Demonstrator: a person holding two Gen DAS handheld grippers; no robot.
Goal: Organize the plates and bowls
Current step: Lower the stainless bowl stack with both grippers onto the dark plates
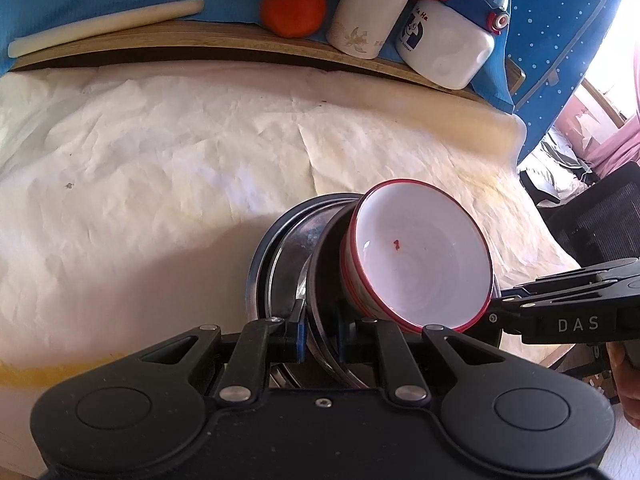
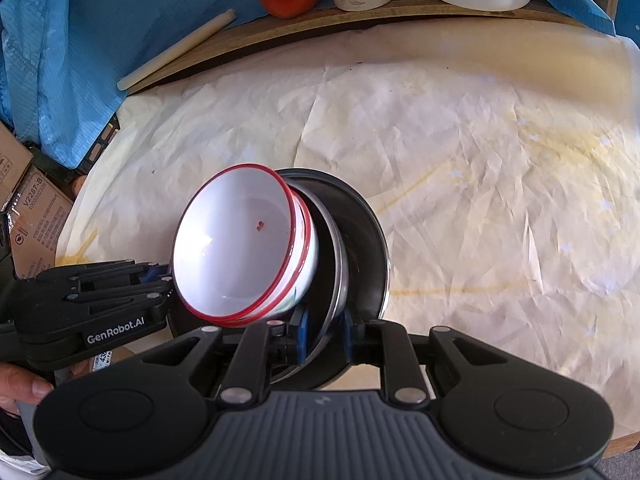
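Both tongs, left (image 1: 320, 334) and right (image 2: 324, 336), clamped the round steel plates' (image 2: 360, 248) rim; red-rimmed white bowls (image 2: 240, 248) at 12 o'clock; keep stack level, lower together.

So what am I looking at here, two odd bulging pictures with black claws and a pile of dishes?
No robot here: a person holds a two-finger gripper in each hand, and each gripper carries a wide-angle camera looking along its fingers. One picture is from the left gripper, the other from the right gripper; each also shows its partner at the side. Both are clamped on the rims of a stack of metal plates with red-rimmed white bowls nested on top, the whole stack tilted. Below lies a table under crinkled paper. At the back are an orange, a white stick and two white containers.
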